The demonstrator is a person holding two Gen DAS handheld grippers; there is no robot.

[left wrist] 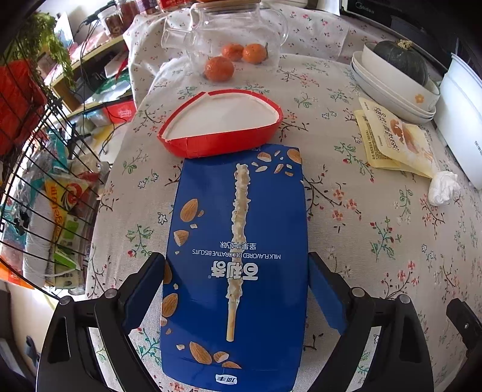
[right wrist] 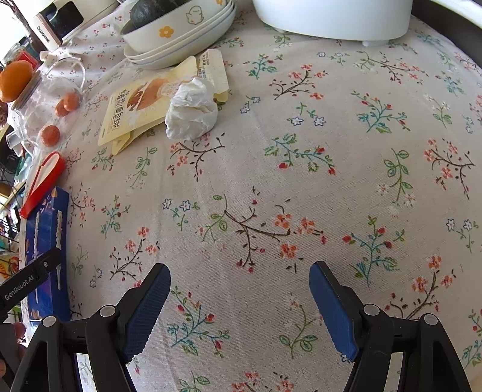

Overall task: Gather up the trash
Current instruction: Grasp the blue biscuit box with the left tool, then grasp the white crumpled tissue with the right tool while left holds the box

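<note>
The left gripper (left wrist: 236,297) has its jaws spread wide around a blue biscuit box (left wrist: 238,241) that lies flat on the flowered tablecloth (left wrist: 376,241); the 2 blue pads sit right at the box's long sides, and whether they press on it cannot be told. The right gripper (right wrist: 239,310) hangs over bare cloth with its jaws wide apart and nothing between them. The box's far end touches a red heart-shaped box lid (left wrist: 221,123), open side up and white inside. Past that lid stand a glass teapot (left wrist: 232,27) and 3 small oranges (left wrist: 219,68). To the right of the blue box lie 2 yellow snack wrappers (left wrist: 394,141), overlapping, with 1 crumpled white tissue (left wrist: 442,187) touching their near corner. In the right wrist view the tissue (right wrist: 192,110) rests partly on the wrappers (right wrist: 135,108), and a broad stretch of open cloth separates it from the right gripper. Behind the wrappers is a stack of white dishes (right wrist: 180,39) holding 1 dark green squash (left wrist: 400,57). The table's left edge runs close beside the blue box (right wrist: 45,241), with a black wire rack (left wrist: 39,169) beyond it.
</note>
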